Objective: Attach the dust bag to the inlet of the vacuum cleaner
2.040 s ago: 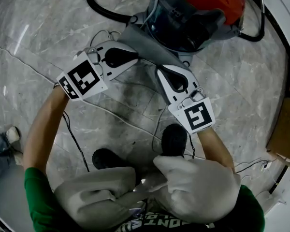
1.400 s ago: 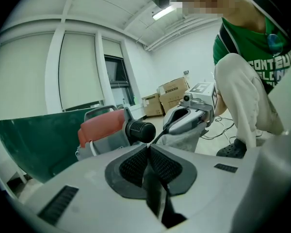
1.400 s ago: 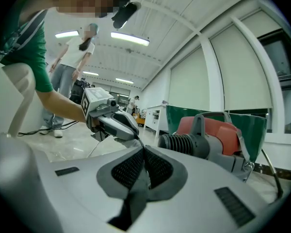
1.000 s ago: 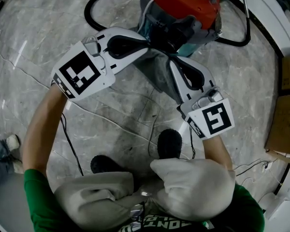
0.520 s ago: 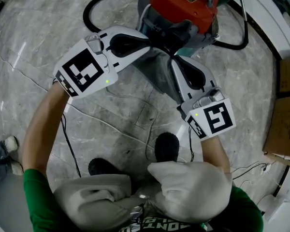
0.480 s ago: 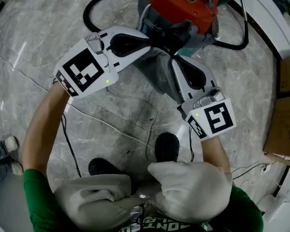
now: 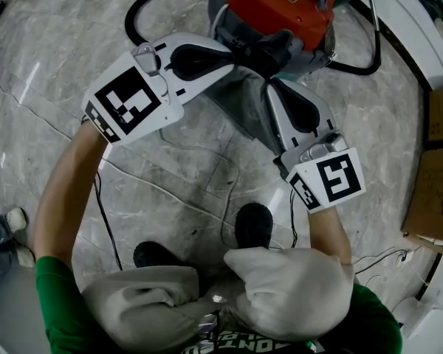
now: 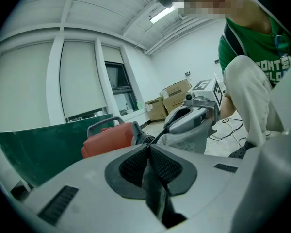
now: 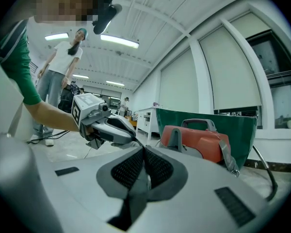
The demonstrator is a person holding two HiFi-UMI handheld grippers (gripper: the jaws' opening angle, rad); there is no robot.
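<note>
The vacuum cleaner [image 7: 280, 2] has a red lid and a grey body and stands on the marble floor at the top of the head view. The grey fabric dust bag [image 7: 244, 105] hangs between both grippers, just below the vacuum's front. My left gripper [image 7: 232, 54] is shut on the bag's upper left edge, close against the vacuum body. My right gripper [image 7: 269, 85] is shut on its right edge. In the left gripper view the fabric [image 8: 154, 188] is pinched in the left gripper [image 8: 148, 147]. In the right gripper view the bag cloth [image 9: 135, 191] is pinched in the right gripper [image 9: 143, 149]. The inlet is hidden.
A black hose [image 7: 142, 9] loops left of the vacuum. Thin cables [image 7: 170, 179] trail over the floor by the person's shoes [image 7: 253, 226]. Cardboard boxes [image 7: 437, 190] and a white cabinet [image 7: 428, 9] stand at the right. Another person [image 9: 56, 89] stands in the background.
Over two seconds both grippers carried the bag up from the floor to the vacuum's front. In the last half second they shifted slightly closer to it.
</note>
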